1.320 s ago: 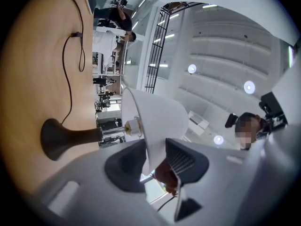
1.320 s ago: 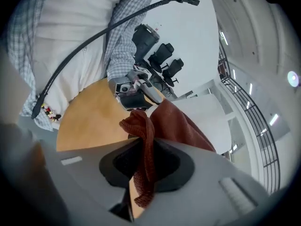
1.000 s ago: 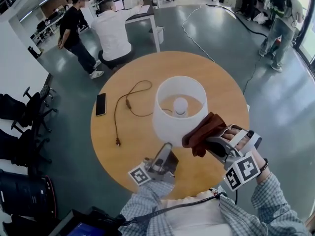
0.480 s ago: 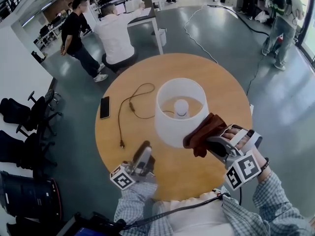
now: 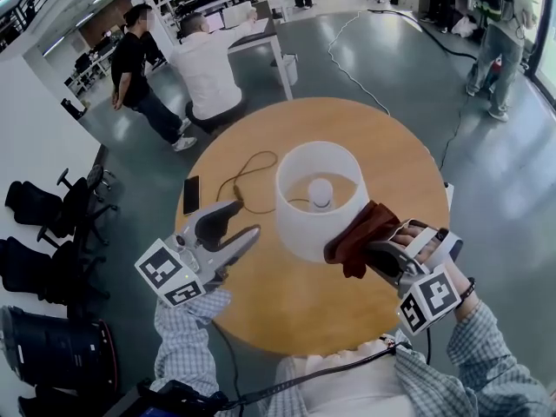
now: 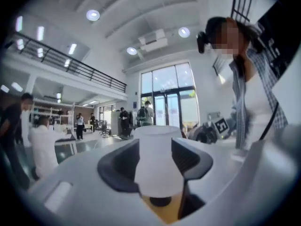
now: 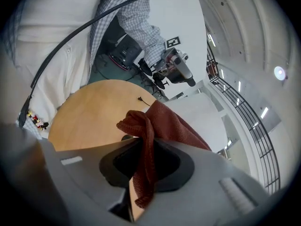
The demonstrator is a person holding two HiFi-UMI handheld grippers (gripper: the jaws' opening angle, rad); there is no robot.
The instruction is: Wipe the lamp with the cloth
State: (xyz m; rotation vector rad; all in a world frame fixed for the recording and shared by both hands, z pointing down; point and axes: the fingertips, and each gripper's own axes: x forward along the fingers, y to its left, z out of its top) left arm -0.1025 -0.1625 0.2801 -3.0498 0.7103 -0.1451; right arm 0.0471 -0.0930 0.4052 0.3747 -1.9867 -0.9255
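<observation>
A white lamp (image 5: 300, 220) with its bulb (image 5: 320, 191) showing stands in the middle of the round wooden table (image 5: 287, 294). My right gripper (image 5: 372, 252) is shut on a red-brown cloth (image 5: 356, 231), which touches the shade's near right side. In the right gripper view the cloth (image 7: 146, 147) hangs bunched between the jaws, with the shade (image 7: 197, 119) behind it. My left gripper (image 5: 244, 220) hovers left of the lamp, apart from it, and its jaws are opening with nothing between them. The left gripper view looks level at the shade (image 6: 157, 157).
A dark phone (image 5: 191, 195) and the lamp's cord (image 5: 248, 174) lie on the table's left part. Office chairs (image 5: 52, 211) stand on the floor at the left. People are at desks beyond the table's far edge.
My left gripper has risen from the table's near edge, swung out to the left and rolled over, its jaws spreading wider. The right gripper and cloth have stayed put.
</observation>
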